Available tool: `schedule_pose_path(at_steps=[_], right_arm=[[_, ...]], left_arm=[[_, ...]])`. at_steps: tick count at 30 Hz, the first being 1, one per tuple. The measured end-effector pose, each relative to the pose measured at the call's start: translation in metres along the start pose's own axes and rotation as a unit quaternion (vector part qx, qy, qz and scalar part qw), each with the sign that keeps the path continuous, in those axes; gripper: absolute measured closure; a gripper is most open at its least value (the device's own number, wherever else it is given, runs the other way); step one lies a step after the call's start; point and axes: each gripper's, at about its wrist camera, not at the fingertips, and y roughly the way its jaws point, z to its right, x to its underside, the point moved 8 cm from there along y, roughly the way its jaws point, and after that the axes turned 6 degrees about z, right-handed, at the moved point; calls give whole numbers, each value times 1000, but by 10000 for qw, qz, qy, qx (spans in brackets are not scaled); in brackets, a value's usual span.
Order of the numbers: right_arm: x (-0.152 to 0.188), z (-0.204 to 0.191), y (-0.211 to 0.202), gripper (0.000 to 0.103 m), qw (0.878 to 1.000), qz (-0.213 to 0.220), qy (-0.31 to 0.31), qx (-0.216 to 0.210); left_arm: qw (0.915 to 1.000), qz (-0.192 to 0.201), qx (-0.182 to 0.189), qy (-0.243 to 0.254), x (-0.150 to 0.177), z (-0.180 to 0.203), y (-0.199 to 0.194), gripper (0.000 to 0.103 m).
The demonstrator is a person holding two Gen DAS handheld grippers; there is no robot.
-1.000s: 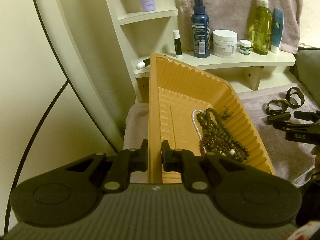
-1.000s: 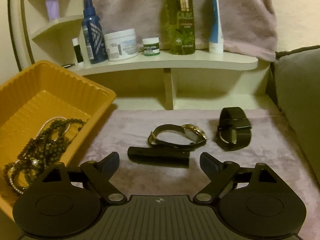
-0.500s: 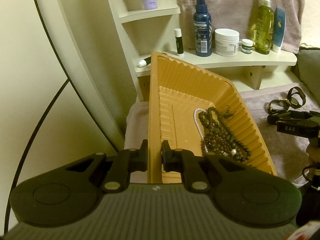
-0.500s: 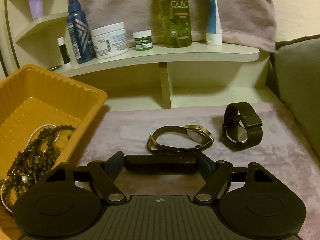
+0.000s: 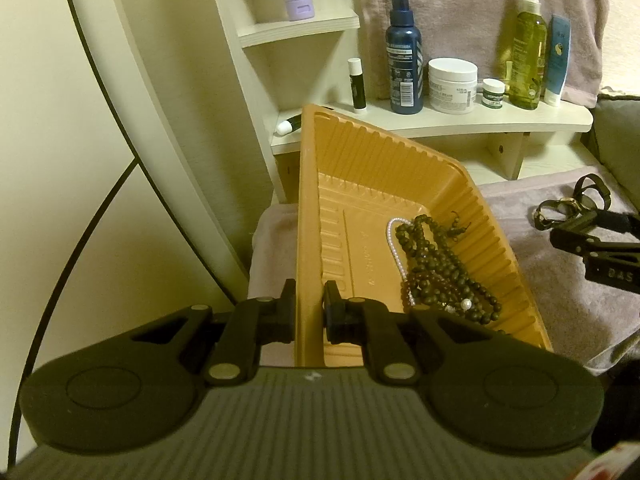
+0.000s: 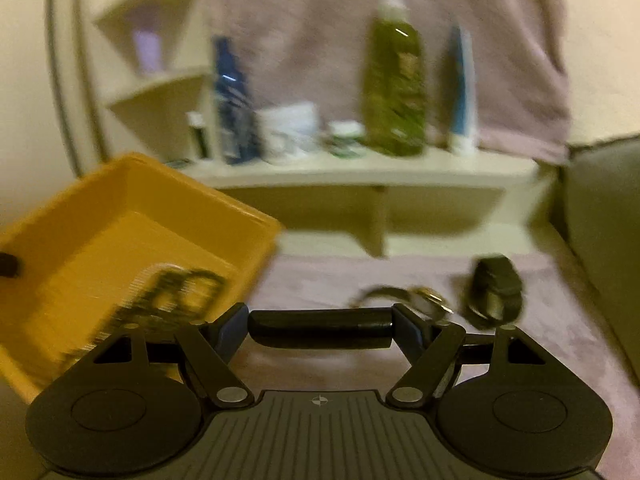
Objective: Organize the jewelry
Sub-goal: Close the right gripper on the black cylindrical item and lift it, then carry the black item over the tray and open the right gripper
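Orange ribbed tray (image 5: 440, 184), dark green beads (image 5: 444, 264), white pearls (image 5: 396, 244).

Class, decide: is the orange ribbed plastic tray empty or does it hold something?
Not empty: the orange ribbed plastic tray holds dark bead strands and a white pearl strand.

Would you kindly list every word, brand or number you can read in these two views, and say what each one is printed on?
"DAS": white letters on the right gripper, at the edge of the left wrist view; the rest is cut off.
Blue spray bottle: barcode and label, too small to read.
White jar: print too small to read.
Small green-labelled jar: unreadable.
Green bottle and blue tube: labels unreadable.
Right wrist view: everything is motion-blurred.
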Motion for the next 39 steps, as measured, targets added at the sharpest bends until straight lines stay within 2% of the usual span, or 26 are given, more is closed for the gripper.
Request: schedule_pose_path(at_steps=[1, 4, 8, 24, 39], right_arm=[[-3, -12, -1, 27, 9996, -1, -17, -279], [-8, -44, 0, 27, 9968, 4, -254, -760], [-8, -74, 3, 27, 9923, -51, -407, -1171], [-3, -107, 7, 27, 9839, -198, -550, -1688], [2, -110, 13, 27, 9826, -378, -395, -1774]], left_arm=[[10000, 1, 5, -6, 0, 0, 0, 91], [10000, 4, 6, 1, 0, 0, -1, 91], [10000, 8, 8, 0, 0, 0, -1, 91], [10000, 21, 17, 1, -1, 2, -2, 91], [10000, 27, 21, 4, -2, 3, -3, 91]])
